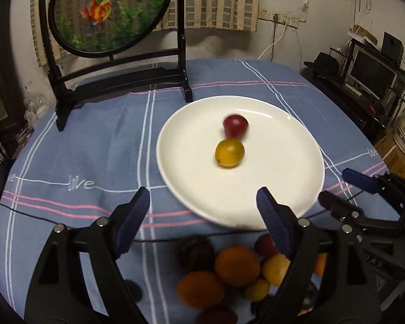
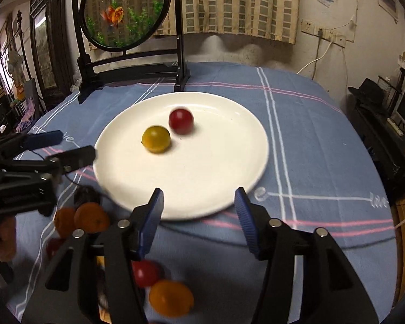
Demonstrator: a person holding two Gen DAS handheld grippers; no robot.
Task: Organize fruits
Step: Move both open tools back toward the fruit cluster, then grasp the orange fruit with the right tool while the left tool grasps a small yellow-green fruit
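Note:
A white plate [image 1: 278,189] [image 2: 202,183] lies on the blue checked cloth. On it lie a yellow fruit [image 1: 229,153] [image 2: 156,139] and a red fruit [image 1: 236,126] [image 2: 181,121], which looks motion-blurred. My left gripper [image 1: 203,205] is open and empty, held above the plate's near edge; it also shows in the right wrist view [image 2: 67,145]. My right gripper [image 2: 199,202] is open and empty over the plate's near rim; it also shows in the left wrist view [image 1: 334,186]. A pile of loose orange, yellow and dark red fruits [image 1: 237,266] [image 2: 91,217] lies on the cloth below the grippers.
A black wooden stand with a round goldfish panel [image 1: 108,13] [image 2: 124,10] stands at the table's back left. A thin black cord [image 1: 54,218] runs across the cloth. Shelves with a monitor [image 1: 372,73] are to the right of the table.

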